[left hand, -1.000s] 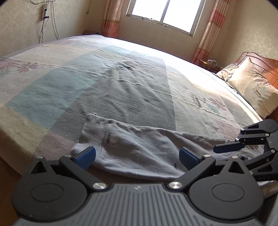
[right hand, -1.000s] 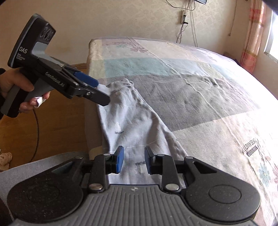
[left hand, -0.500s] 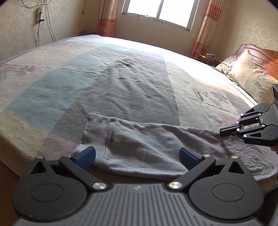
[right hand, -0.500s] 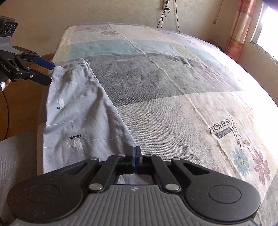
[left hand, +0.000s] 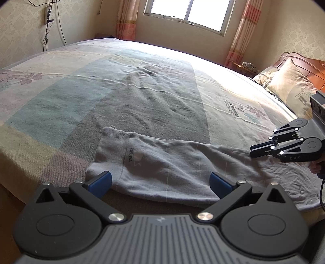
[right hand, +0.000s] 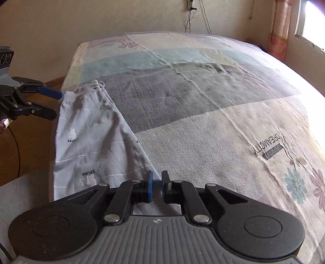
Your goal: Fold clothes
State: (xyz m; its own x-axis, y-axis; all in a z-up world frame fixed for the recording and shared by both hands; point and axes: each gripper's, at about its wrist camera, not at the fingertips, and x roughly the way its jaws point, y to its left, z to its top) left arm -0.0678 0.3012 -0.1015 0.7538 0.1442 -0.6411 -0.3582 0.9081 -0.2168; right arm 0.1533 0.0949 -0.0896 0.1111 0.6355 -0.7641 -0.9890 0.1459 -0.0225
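Light grey trousers printed XIFUWA lie stretched along the near edge of the bed. My left gripper stands wide open just in front of their waistband end, with nothing between its blue pads. It shows at the far left of the right wrist view as the left gripper, beside the waistband. My right gripper hangs low over the trousers at their leg end. Its jaws are opening, a narrow gap shows, and no cloth is pinched. The right gripper is at the far right.
A patchwork bedspread covers the wide bed. A pillow and wooden headboard lie at the far right. Window and curtains are behind. A wooden floor runs along the bed's near side.
My right gripper slid along the trousers away from the left gripper, shut, and now shows a small gap. The left gripper stayed in place and open.
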